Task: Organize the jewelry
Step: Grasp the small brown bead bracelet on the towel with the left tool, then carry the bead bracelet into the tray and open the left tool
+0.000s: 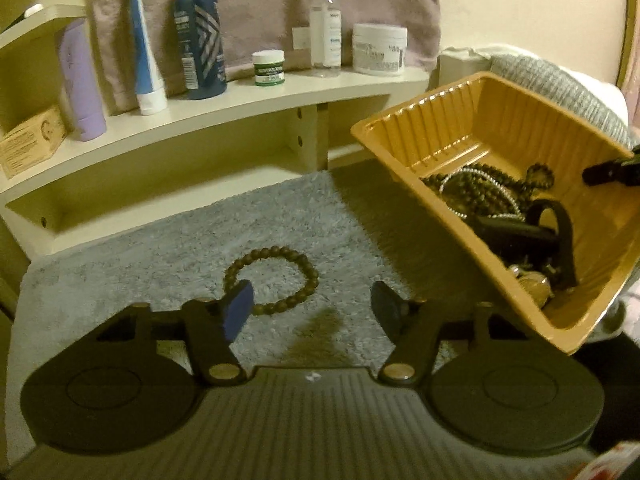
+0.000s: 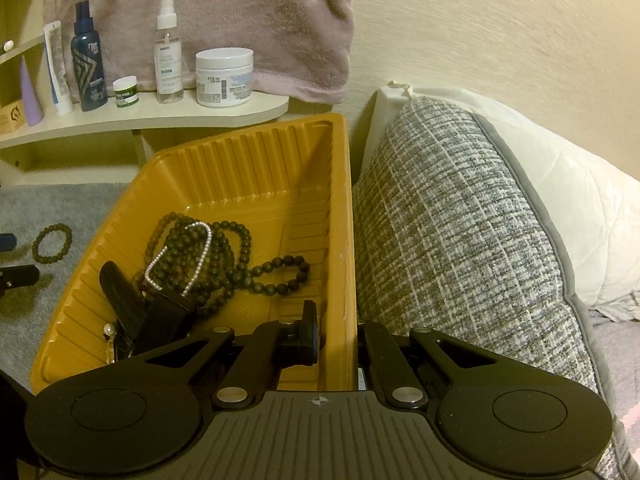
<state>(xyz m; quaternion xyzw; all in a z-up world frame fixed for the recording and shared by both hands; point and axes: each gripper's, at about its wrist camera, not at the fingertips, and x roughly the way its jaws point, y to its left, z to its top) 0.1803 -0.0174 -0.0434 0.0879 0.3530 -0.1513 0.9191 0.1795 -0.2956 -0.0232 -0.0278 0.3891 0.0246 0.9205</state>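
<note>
My left finger covers part of the beaded bracelet lying on the grey mat, so I cannot tell whether its loop is touched there. In the right wrist view, the yellow tray's wall hides one of my right fingers almost entirely; only the inner finger shows, and the pads' contact is out of sight. My own gripper body covers the tray's near end and the lower part of the black strap. The small pale pieces beside it are too small to identify. Labels on the shelf bottles are too blurred to read.
</note>
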